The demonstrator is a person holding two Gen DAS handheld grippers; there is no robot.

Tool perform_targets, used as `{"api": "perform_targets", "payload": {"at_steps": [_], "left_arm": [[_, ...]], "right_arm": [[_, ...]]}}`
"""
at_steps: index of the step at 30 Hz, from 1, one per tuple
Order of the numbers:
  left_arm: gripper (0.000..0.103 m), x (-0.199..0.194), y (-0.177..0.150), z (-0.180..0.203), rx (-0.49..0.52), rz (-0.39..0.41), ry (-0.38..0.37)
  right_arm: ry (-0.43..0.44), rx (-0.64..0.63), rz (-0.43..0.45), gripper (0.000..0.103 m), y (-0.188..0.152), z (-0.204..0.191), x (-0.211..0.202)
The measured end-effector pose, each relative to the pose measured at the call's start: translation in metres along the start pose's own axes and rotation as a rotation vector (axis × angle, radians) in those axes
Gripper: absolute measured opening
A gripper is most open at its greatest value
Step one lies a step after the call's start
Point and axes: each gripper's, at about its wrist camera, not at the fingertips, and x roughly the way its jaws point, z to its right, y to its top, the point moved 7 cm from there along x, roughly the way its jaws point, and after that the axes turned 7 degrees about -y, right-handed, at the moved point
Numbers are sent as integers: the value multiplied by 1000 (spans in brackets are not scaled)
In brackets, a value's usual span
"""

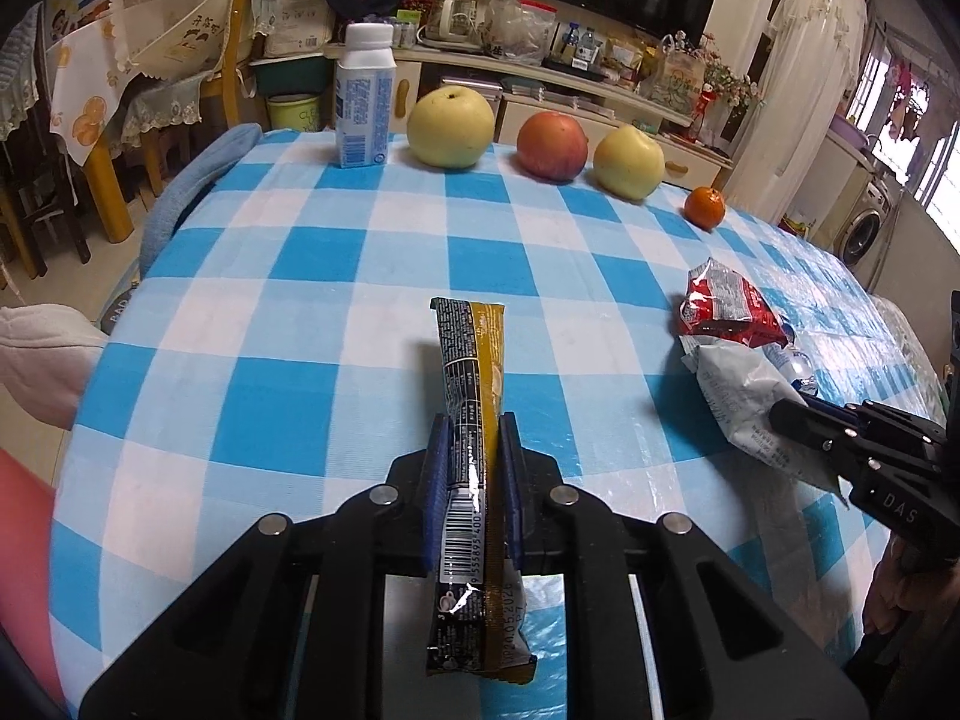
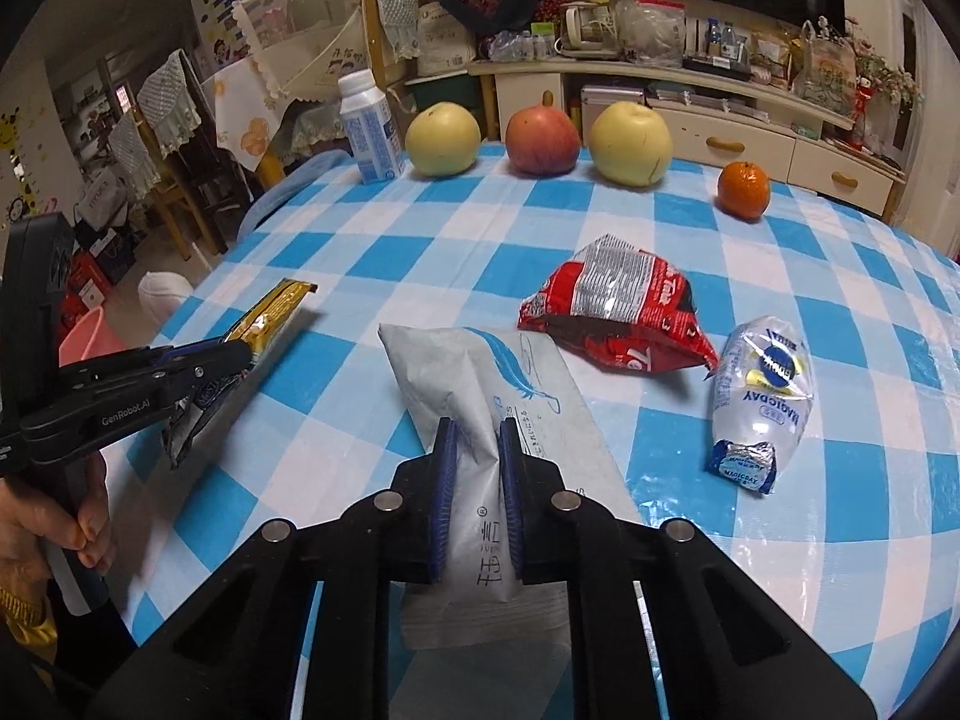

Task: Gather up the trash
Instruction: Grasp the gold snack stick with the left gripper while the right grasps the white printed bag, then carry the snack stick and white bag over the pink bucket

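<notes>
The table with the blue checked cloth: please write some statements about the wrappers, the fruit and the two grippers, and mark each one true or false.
1. The left gripper is shut on the black and gold stick wrapper. True.
2. The right gripper is open and holds nothing. False: its pads pinch the white tissue pack.
3. The red snack bag lies on the checked tablecloth, in no gripper. True.
4. The clear candy bag lies on top of the red snack bag. False: it lies beside it on the cloth.
5. The row of fruit ends with a banana. False: a small orange ends it, after the yellow-green, red and yellow fruits.
</notes>
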Motion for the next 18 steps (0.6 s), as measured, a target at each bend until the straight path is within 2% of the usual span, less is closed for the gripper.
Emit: {"api": "perform_targets", "payload": {"at_steps": [10, 18], "left_arm": [[18, -27, 6, -9, -12, 55, -14], [18, -51, 10, -19, -37, 106, -28]], "right_arm": [[-4, 9, 58, 14, 6, -10, -18], [28, 28, 121, 14, 17, -30, -41]]}}
